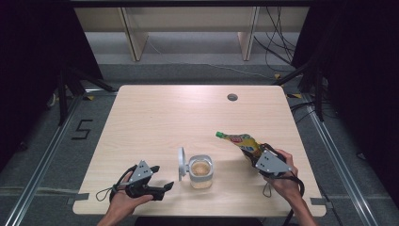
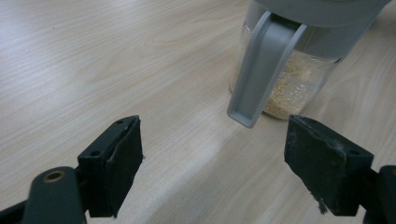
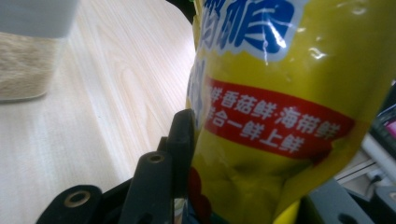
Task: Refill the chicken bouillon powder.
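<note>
A clear jar (image 1: 201, 172) part-filled with pale granules stands near the table's front edge, its grey hinged lid (image 1: 181, 163) flipped up on its left side. My left gripper (image 1: 161, 178) rests open left of the jar, jaws pointing at it. In the left gripper view that gripper (image 2: 215, 140) holds nothing, with the lid (image 2: 264, 65) and the jar (image 2: 299, 79) just ahead. My right gripper (image 1: 252, 151) is shut on a yellow seasoning bottle (image 1: 240, 140) with a green cap (image 1: 219, 134), tilted up-left to the right of the jar. The bottle (image 3: 280, 93) sits between the right gripper (image 3: 252, 177) jaws.
The light wooden table (image 1: 164, 113) has a round cable hole (image 1: 232, 97) at its back right. Dark floor, rails and cables surround it. A corner of the jar (image 3: 28, 60) shows at the left of the right gripper view.
</note>
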`<state>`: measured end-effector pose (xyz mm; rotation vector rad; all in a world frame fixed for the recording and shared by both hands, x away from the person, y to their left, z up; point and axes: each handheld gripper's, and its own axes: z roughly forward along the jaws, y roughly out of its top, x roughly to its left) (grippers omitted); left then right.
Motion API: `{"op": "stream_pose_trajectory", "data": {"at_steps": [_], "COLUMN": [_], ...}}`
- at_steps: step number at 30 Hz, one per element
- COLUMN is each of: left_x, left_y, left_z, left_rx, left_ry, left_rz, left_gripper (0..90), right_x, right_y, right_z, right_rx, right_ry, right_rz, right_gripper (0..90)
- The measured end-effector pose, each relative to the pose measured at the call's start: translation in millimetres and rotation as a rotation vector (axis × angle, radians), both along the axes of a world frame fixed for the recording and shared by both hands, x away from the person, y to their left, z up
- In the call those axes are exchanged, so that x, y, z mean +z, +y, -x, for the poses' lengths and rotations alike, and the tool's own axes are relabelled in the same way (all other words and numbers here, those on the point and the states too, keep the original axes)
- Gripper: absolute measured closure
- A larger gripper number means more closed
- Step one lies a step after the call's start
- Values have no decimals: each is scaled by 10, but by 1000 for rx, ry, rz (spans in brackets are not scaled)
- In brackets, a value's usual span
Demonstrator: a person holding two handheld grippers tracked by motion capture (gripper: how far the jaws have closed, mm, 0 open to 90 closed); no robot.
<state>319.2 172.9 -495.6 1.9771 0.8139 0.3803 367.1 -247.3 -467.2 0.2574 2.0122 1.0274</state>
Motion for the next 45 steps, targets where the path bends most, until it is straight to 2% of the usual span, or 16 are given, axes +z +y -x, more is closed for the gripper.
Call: {"op": "stream_pose_trajectory", "data": {"at_steps": [2, 5, 7, 13, 15, 16, 19, 21, 24, 26, 31, 38, 39, 40, 44, 45], "left_x": [-8, 0, 0, 9, 5, 10, 4, 9, 11, 6, 12, 13, 9, 6, 12, 11], "left_y": [-14, 0, -5, 6, -5, 5, -3, 7, 8, -3, 10, 8, -1, -7, 10, 9], "left_z": [12, 2, 14, 4, 18, 6, 19, 7, 7, 18, 7, 9, 20, 21, 6, 6], "left_rx": [16, 4, 16, 4, 16, 1, 16, 6, 4, 15, 5, 4, 14, 18, 5, 5], "left_ry": [19, 3, 16, -1, 17, -2, 18, -1, -2, 17, -2, -3, 17, 12, -1, -1], "left_rz": [23, 4, 15, 3, 17, 1, 17, 6, 5, 20, 7, 7, 20, 27, 7, 7], "left_gripper": [190, 190, 190, 190, 190, 190, 190, 190, 190, 190, 190, 190, 190, 190, 190, 190], "right_x": [-33, -57, -70, -104, -109, -113, -107, -108, -101, -101, -93, -91, -87, -95, -100, -106], "right_y": [-11, -56, -92, -208, -222, -226, -232, -248, -294, -320, -359, -437, -451, -456, -509, -512], "right_z": [-68, -163, -215, -261, -267, -261, -249, -251, -248, -235, -191, -137, -124, -116, -90, -80], "right_rx": [-3, -27, -47, -78, -85, -89, -90, -90, -104, -110, -142, -167, -172, -180, -200, -216], "right_ry": [34, 51, 59, 80, 70, 81, 87, 89, 109, 123, 158, 157, 162, 153, 154, 160], "right_rz": [-46, -102, -137, -166, -177, -189, -186, -198, -220, -230, -257, -279, -278, -290, -285, -301], "right_gripper": [674, 679, 681, 687, 687, 687, 687, 686, 682, 679, 671, 646, 641, 636, 611, 607]}}
